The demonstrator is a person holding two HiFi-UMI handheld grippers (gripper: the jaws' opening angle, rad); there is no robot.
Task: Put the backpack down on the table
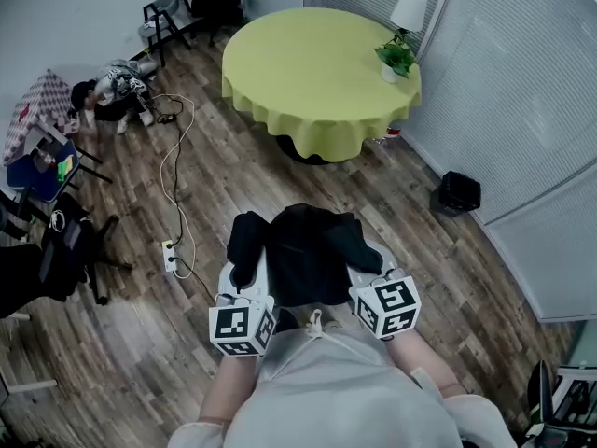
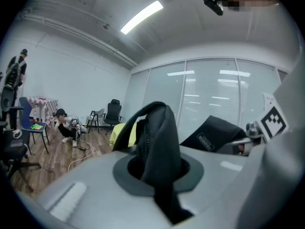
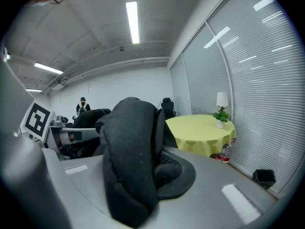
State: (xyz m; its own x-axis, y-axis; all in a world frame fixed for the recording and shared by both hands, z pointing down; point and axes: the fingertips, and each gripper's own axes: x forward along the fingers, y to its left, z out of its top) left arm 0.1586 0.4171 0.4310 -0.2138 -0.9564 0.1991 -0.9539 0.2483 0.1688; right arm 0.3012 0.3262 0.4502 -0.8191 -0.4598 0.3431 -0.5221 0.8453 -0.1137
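Note:
A black backpack hangs in the air between my two grippers, over the wooden floor and short of the table. My left gripper is shut on a black strap of the backpack, which fills the gap between its jaws. At the other side, my right gripper is shut on a thick padded black strap. The round table with a yellow-green cloth stands ahead, also seen in the right gripper view. Both grippers' fingertips are hidden by the fabric.
A potted plant and a white lamp stand at the table's far right edge. A black bin sits by the glass wall. A cable and power strip lie on the floor at left. A person crouches beyond, near chairs.

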